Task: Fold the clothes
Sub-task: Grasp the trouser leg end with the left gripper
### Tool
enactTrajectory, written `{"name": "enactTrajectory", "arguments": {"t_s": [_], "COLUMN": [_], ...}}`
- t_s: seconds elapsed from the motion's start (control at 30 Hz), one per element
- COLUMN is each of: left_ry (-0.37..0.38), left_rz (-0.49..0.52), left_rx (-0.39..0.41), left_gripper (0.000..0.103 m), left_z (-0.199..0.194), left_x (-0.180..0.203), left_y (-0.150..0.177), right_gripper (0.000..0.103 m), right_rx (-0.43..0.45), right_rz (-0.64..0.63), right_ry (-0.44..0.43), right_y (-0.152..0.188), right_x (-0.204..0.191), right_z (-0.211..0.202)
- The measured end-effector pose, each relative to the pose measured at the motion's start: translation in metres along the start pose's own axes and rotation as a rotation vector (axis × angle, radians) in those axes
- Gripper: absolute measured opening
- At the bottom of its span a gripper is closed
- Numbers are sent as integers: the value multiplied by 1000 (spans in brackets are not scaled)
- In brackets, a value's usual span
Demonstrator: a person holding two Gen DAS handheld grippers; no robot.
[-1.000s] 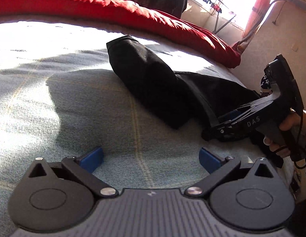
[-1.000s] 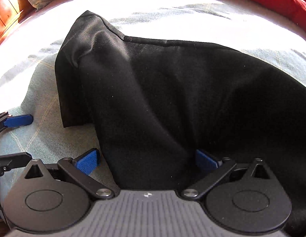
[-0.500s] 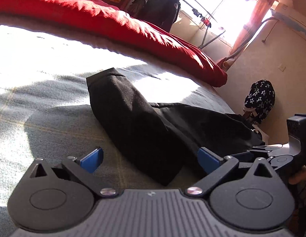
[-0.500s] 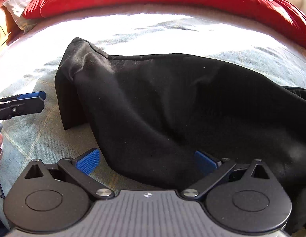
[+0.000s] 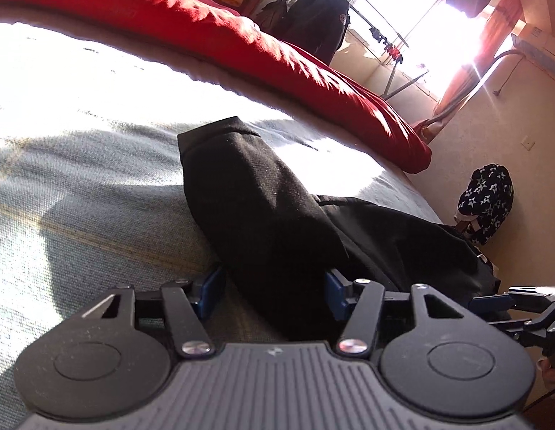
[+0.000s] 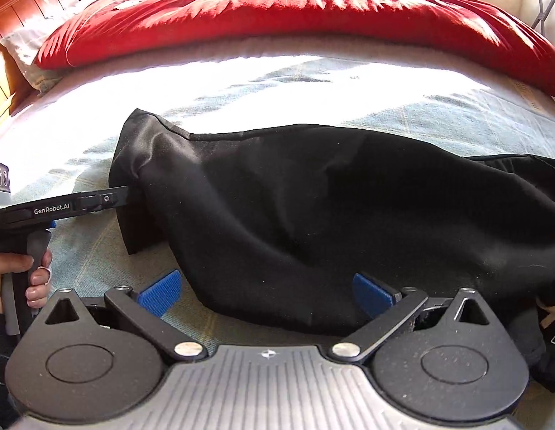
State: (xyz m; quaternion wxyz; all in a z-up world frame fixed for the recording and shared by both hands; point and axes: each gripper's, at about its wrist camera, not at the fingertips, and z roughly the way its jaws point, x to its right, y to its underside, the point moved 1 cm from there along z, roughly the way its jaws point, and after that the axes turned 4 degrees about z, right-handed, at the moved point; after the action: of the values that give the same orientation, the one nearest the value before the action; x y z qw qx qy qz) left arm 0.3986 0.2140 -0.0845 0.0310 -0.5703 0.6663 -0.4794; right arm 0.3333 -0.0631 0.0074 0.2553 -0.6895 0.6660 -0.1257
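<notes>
the black cloth [image 5: 263,215] lies on the bed [image 5: 80,186], bunched up and folded over, with one thick end sticking out toward the left side and the rest spreading off to the right. in the right wrist view the cloth [image 6: 331,215] fills the middle, dark and a bit shiny where the sun hits its corner.

the left gripper [image 5: 273,290] is low at the near end of the cloth. its jaws have just been closing, and the cloth end sits between the two blue pads [image 5: 211,286]. the pads look to be right at the sides of the cloth, but i cannot tell if they squeeze it yet. from the right wrist view the left gripper [image 6: 112,197] comes in from the left, and its tip meets the thick end of the cloth. a hand [image 6: 23,279] holds its handle.

the right gripper [image 6: 266,292] has its jaws wide apart. the cloth edge lies between them, but the blue pads [image 6: 159,292] do not touch it. in the left wrist view the right gripper [image 5: 506,304] peeks in at the right edge, by the far end of the cloth.

the bed cover is grey-blue with thin pale lines. a red blanket [image 5: 213,36] lies along the far side of the bed. behind it is a bright window [image 5: 431,25] with clothes on a rack [image 5: 313,18].
</notes>
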Motion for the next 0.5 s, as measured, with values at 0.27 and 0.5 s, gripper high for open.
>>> {"name": "enactTrajectory", "arguments": {"t_s": [0.27, 0.5], "left_ry": [-42, -137], "left_rz": [-34, 41], "left_rx": [36, 31], "left_gripper": [54, 24], "left_z": [9, 23], "left_x": [3, 29], "left_y": [-3, -17], "right_gripper": [103, 103], "right_rx": [19, 70], "right_rz": [-7, 22], "right_ry": [-126, -152], "right_y": [7, 25], "right_x": [0, 24], "right_z": [2, -17]}}
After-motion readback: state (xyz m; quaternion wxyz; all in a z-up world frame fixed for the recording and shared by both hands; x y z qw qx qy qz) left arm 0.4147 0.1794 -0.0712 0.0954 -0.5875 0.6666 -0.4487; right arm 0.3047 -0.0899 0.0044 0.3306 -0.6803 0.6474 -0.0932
